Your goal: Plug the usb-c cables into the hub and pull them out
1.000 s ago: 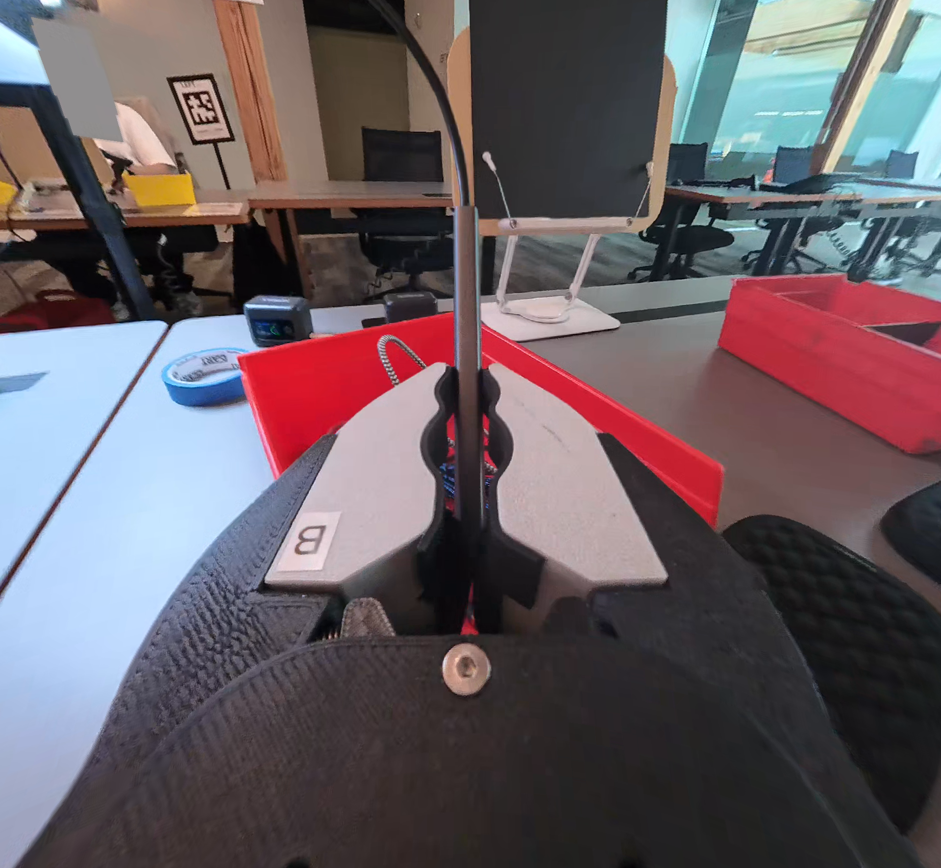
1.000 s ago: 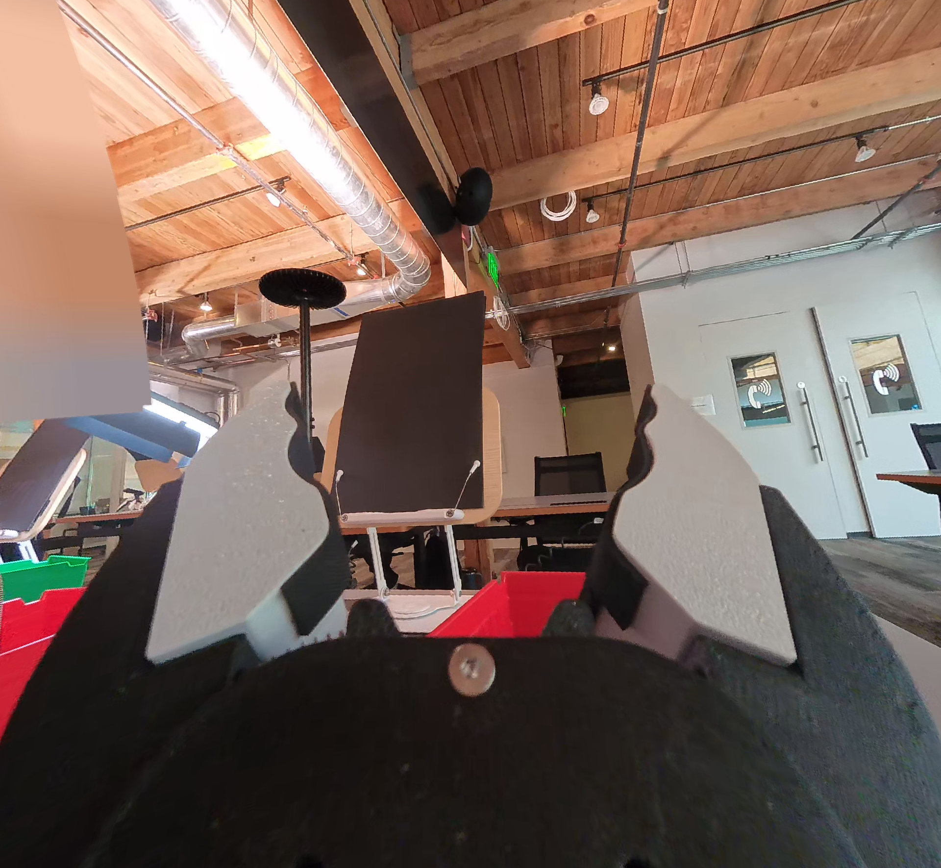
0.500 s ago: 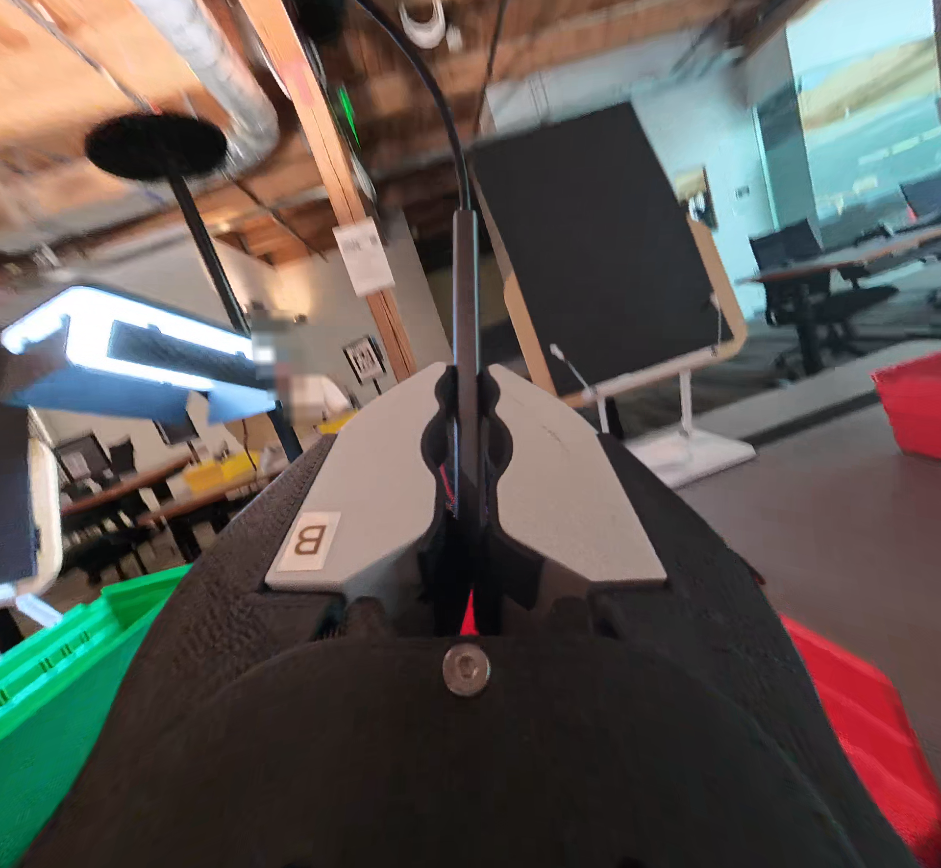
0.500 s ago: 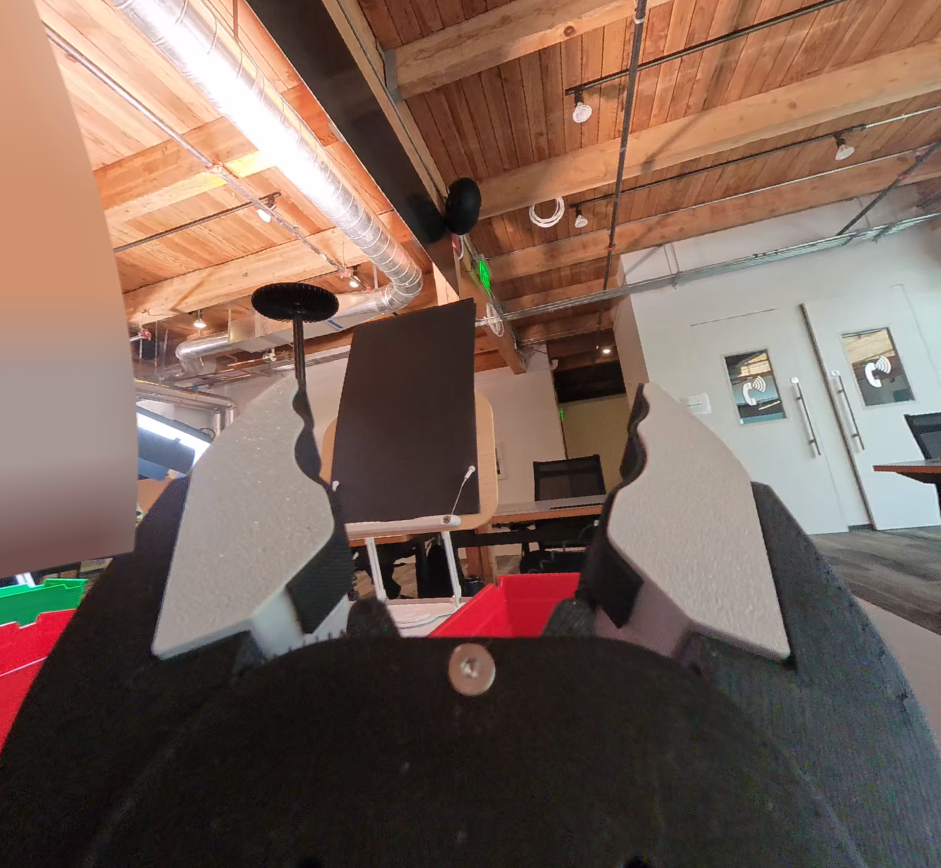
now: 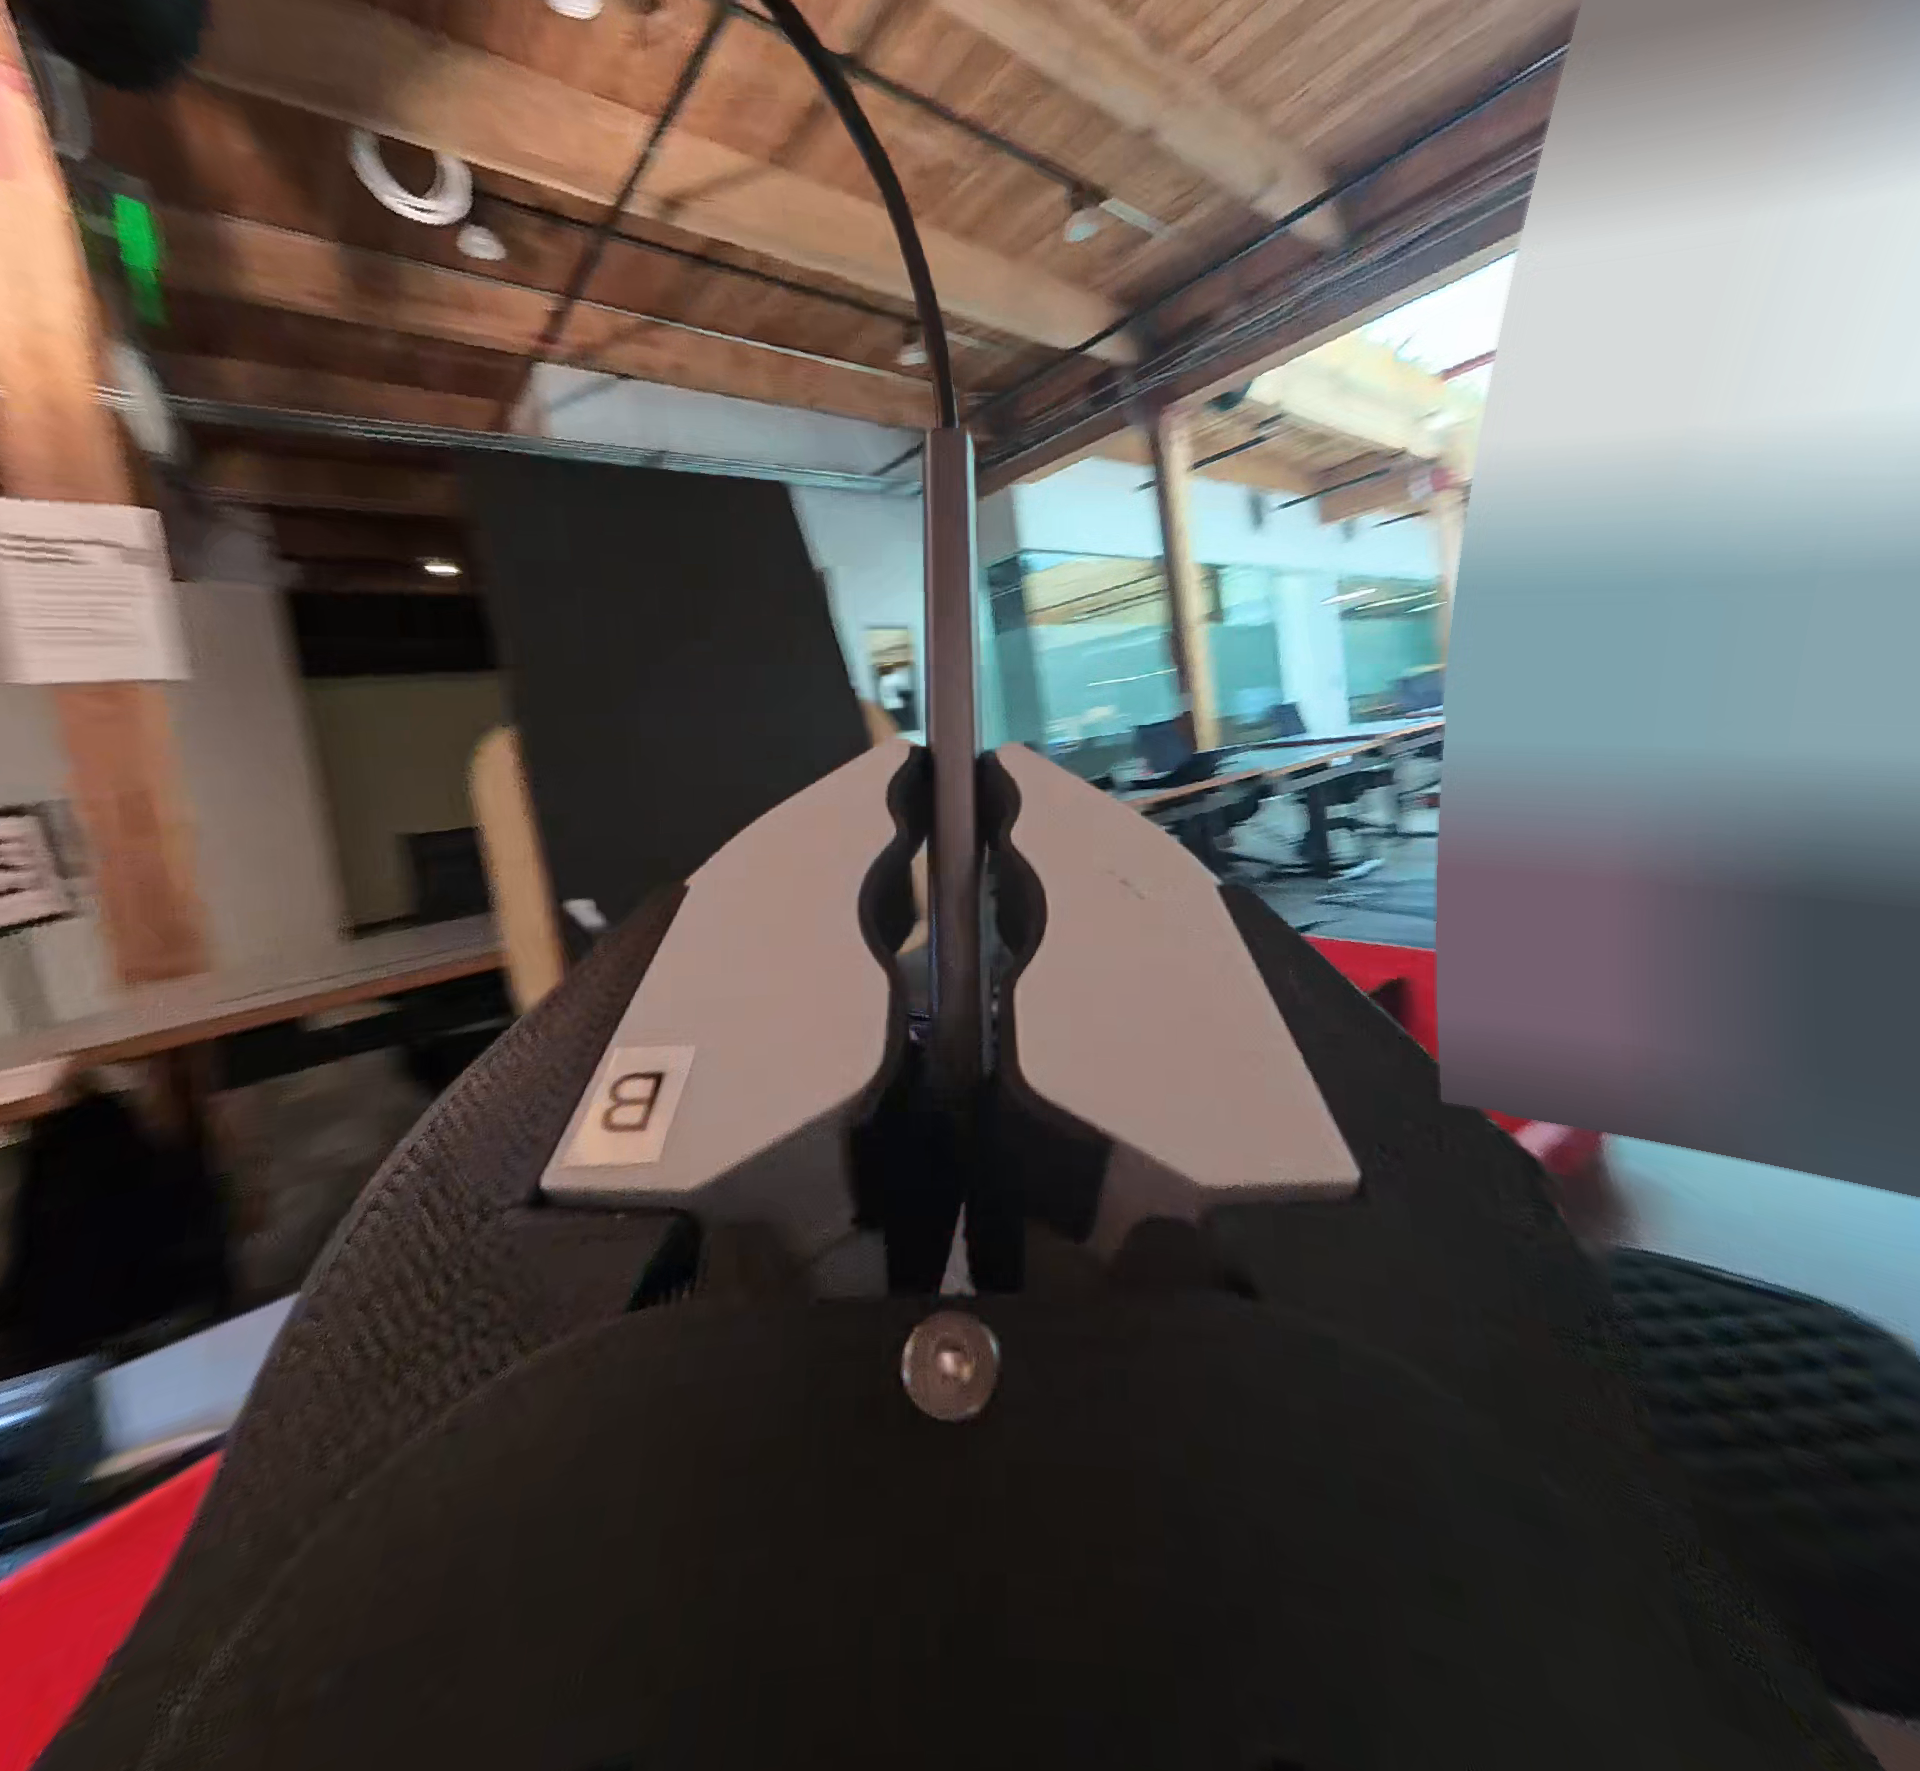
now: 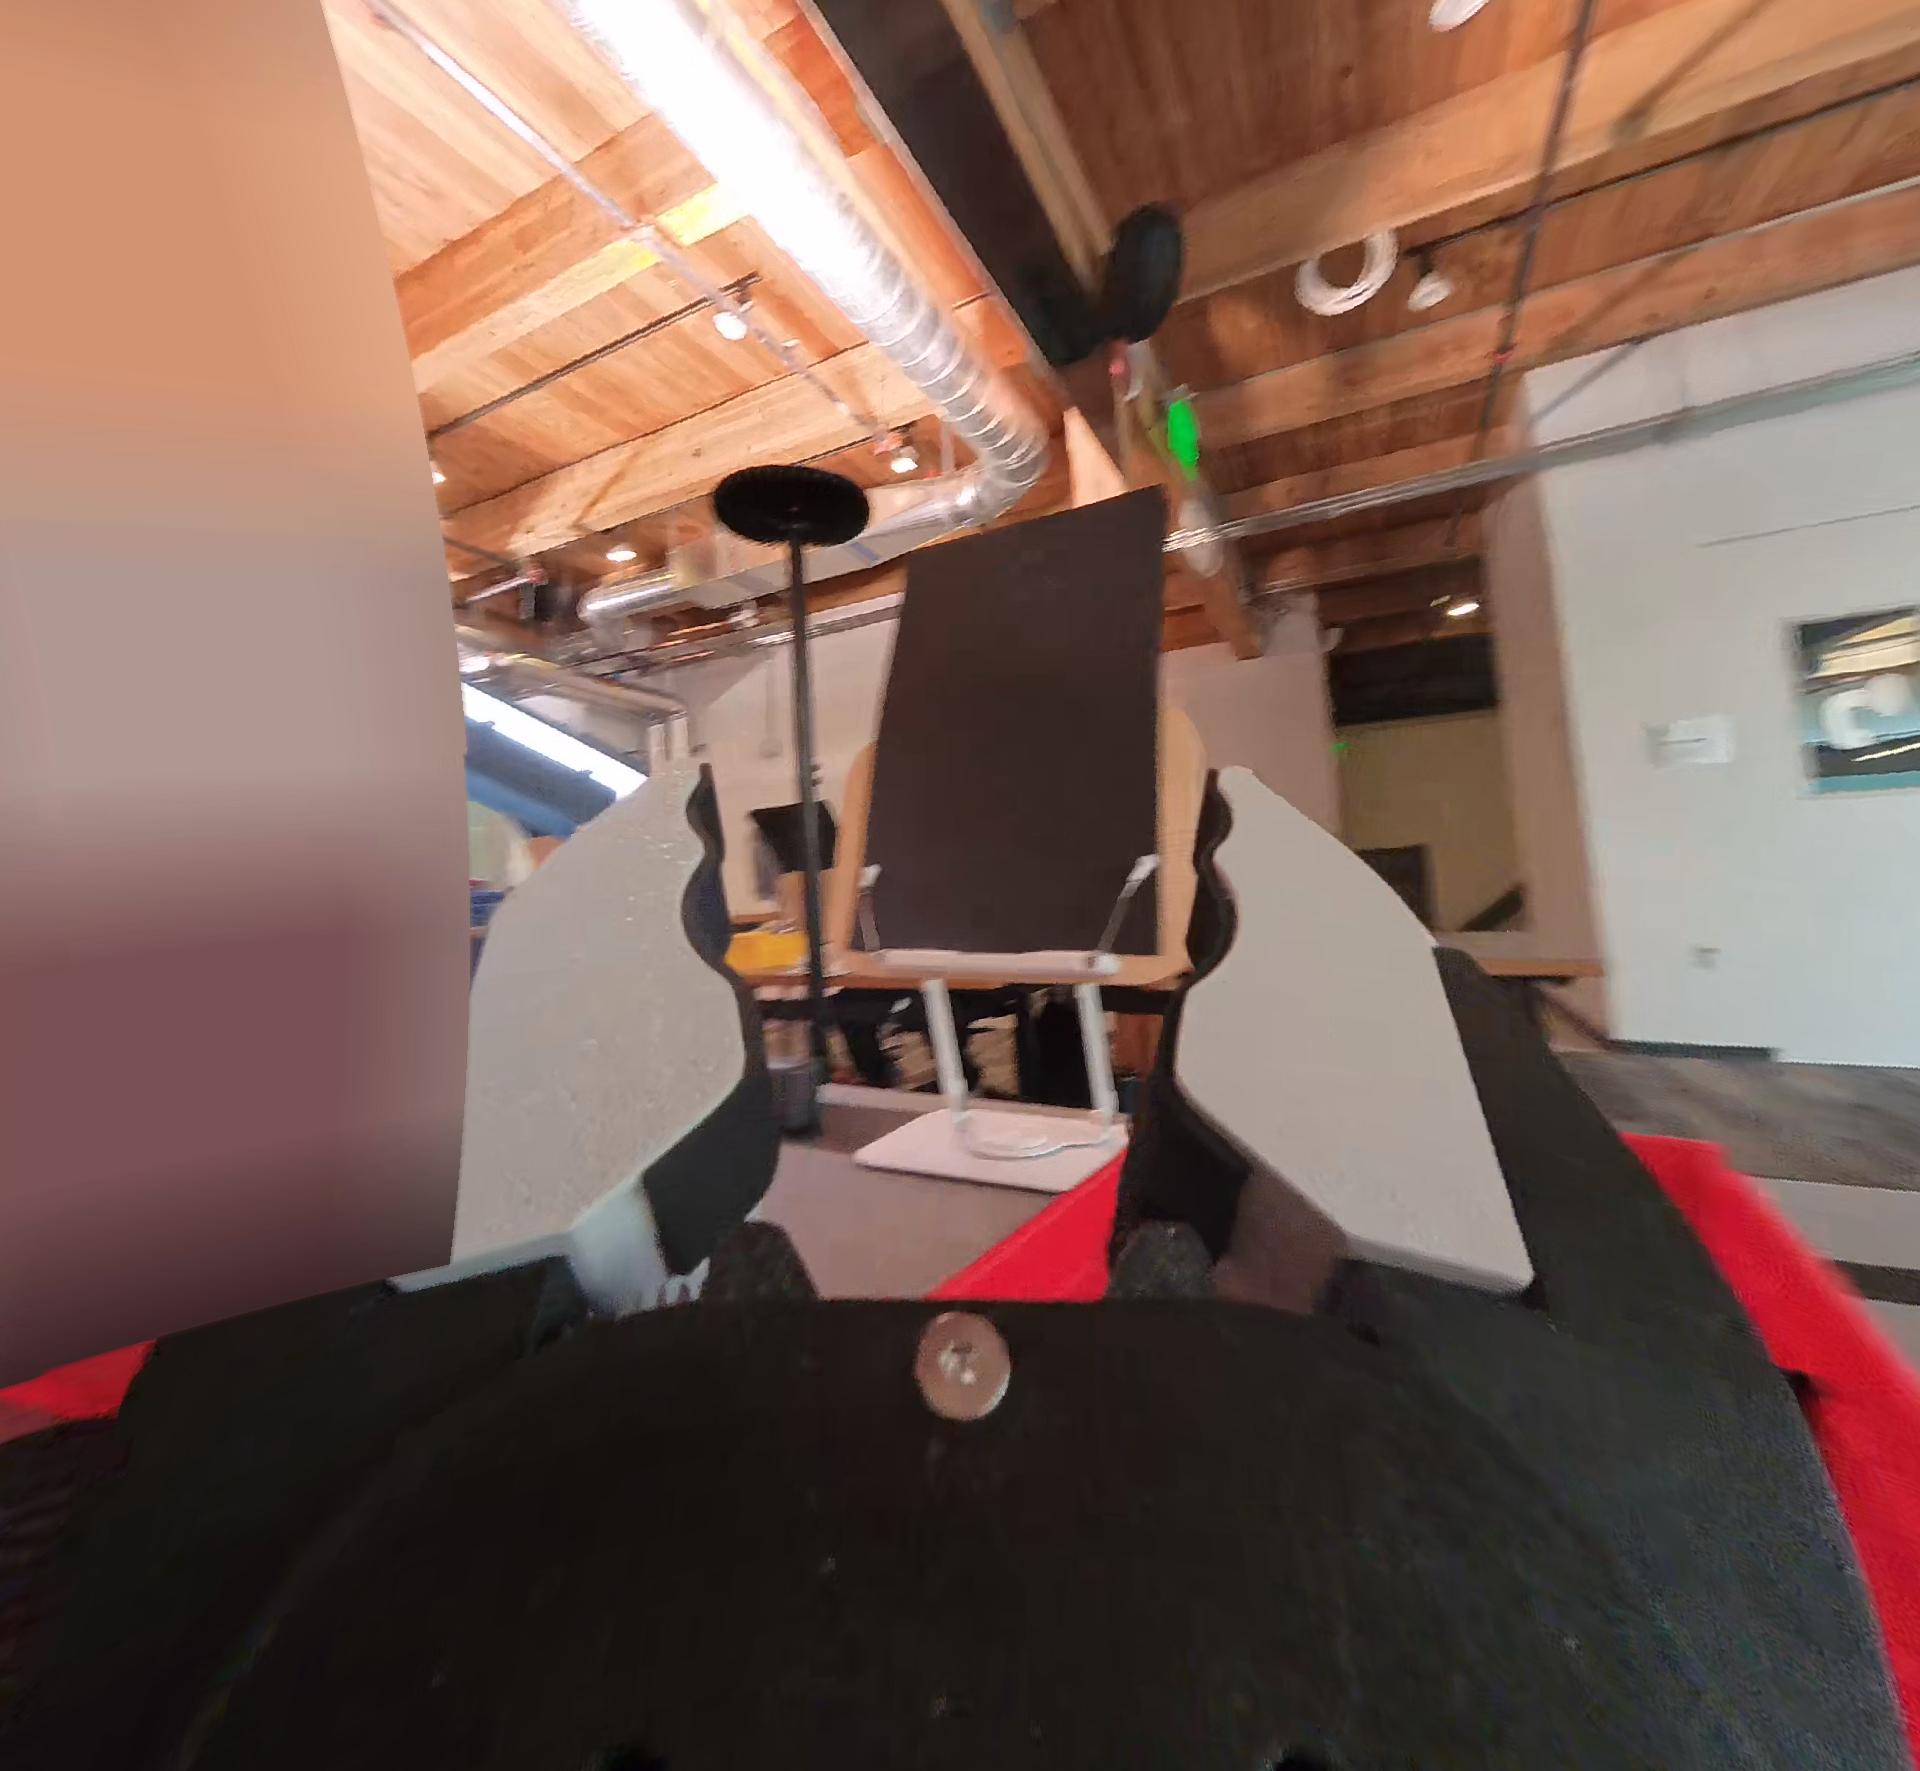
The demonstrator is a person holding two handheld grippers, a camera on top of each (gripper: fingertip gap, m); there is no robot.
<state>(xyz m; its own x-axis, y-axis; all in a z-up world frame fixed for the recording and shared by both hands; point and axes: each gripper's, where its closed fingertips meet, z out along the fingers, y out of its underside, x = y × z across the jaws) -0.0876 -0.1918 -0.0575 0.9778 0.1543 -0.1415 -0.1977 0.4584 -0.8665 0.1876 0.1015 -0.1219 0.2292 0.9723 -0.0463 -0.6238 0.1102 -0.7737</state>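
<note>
Here your left gripper (image 5: 954,786) is tilted up toward the timber ceiling, its grey fingers (image 5: 769,942) pressed together on the hub (image 5: 952,641), a slim dark-grey slab seen edge-on that stands straight up out of the scalloped black pads. From the hub's top end a thin black cable (image 5: 883,163) arcs up and to the left, out of the picture. The hub is lifted clear, with only air around its upper half; whether any usb-c cable sits in its ports cannot be told from this edge view.

Low at your left, a red bin (image 5: 62,1617) shows one corner under the gripper's coarse black housing, and another red edge shows at the right just beside the fingers. The left wrist view is smeared by motion, so finer detail is lost.

Your right gripper (image 6: 954,796) is spread wide with nothing between its fingers (image 6: 603,1015), which are matte grey and grainy with wavy black inner pads. Through the gap you look at a dark flat panel (image 6: 1018,734) leaning back on a white wire stand (image 6: 987,1139) that rests on the grey-brown table (image 6: 883,1222). The red bin's rim (image 6: 1039,1243) lies close under the right finger and runs on at the right. A thin black pole with a toothed disc top (image 6: 790,511) rises left of the panel, well apart from the fingers.
</note>
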